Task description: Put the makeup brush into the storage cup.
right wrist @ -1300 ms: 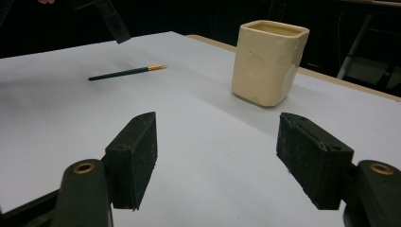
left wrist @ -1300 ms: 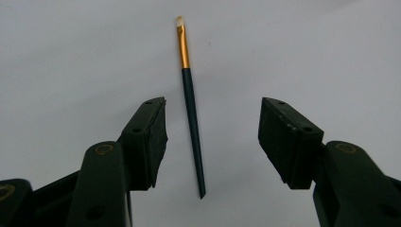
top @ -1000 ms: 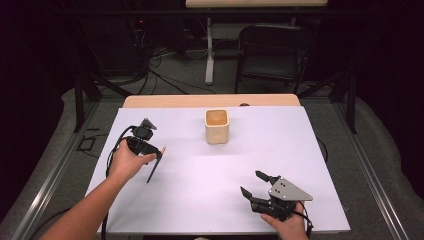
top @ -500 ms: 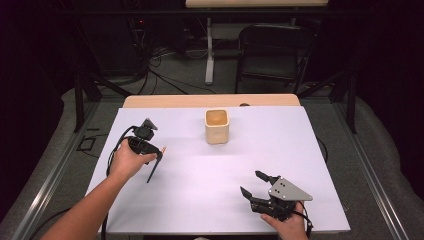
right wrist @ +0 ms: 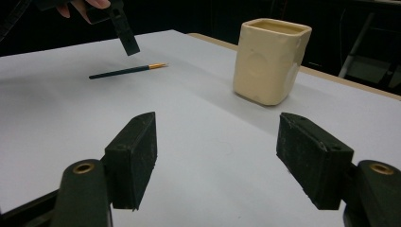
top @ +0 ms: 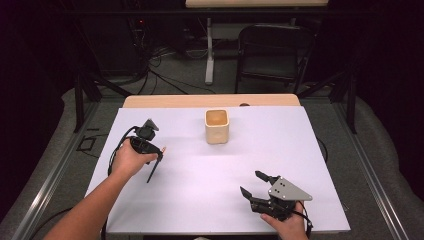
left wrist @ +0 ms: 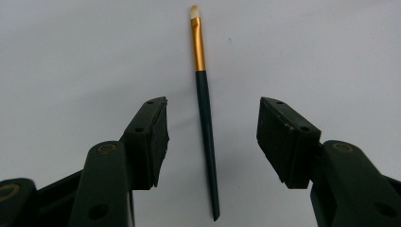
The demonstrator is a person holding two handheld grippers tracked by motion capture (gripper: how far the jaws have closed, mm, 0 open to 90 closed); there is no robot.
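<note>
A cream square cup (top: 217, 127) stands on the white table (top: 310, 165). Well left of the cup, the left gripper (left wrist: 213, 137) hovers with jaws wide apart, straddling a paintbrush (left wrist: 205, 118) that lies flat on the table, untouched. Near the table's front edge, right of the cup, the right gripper (right wrist: 217, 156) is wide open and holds nothing.

From my seat the white table (top: 210, 185) is evenly lit from above while the room behind falls to near black. Shadows are soft and short. The high view is slightly grainy; both gripper views are sharp, with no glare.
</note>
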